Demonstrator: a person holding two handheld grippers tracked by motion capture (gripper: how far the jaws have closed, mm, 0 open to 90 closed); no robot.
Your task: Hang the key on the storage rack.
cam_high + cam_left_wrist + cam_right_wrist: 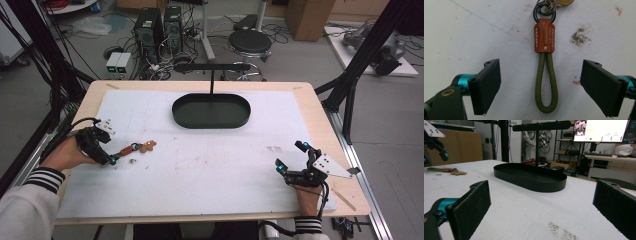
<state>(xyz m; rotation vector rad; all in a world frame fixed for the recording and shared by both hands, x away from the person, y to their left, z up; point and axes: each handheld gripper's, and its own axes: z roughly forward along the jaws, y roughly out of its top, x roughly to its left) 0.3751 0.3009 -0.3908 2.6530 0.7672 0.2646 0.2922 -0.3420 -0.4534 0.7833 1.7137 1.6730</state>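
The left gripper is hovering over the keychain with its jaws standing wide apart on either side of the green cord loop, an alignment that appears to be preparing a pinch across the cord. The keychain is lying flat on the white mat at the table's left side, well apart from the black oval tray with its hanging stand. The right gripper is resting near the mat's right edge, jaws also apart and holding nothing, apparently keeping clear.
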